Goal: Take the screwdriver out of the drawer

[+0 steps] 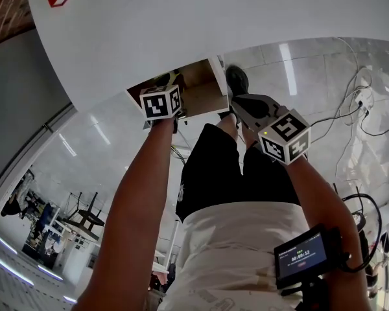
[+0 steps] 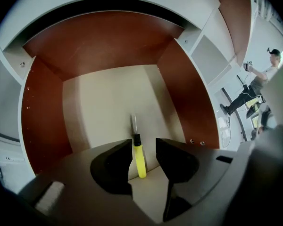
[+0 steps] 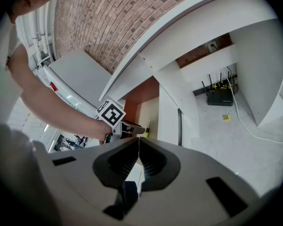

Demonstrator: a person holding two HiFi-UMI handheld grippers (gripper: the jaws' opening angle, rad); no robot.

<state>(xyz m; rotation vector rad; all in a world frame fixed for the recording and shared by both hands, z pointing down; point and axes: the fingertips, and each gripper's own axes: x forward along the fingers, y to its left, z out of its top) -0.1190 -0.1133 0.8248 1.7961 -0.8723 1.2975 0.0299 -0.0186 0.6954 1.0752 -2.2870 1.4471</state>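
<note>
A yellow-handled screwdriver lies on the beige bottom of the open drawer, its thin shaft pointing toward the back wall. My left gripper is open, reaching into the drawer, and the handle sits in the gap between its jaws without being pinched. In the head view the left gripper hangs over the drawer with its marker cube hiding the tips. My right gripper is shut with nothing in it, held back beside the drawer. From there the screwdriver shows as a small yellow spot.
The drawer has red-brown side walls and hangs under a white desk top. A black router and cables lie on the pale floor under the desk. A person stands far off at the right.
</note>
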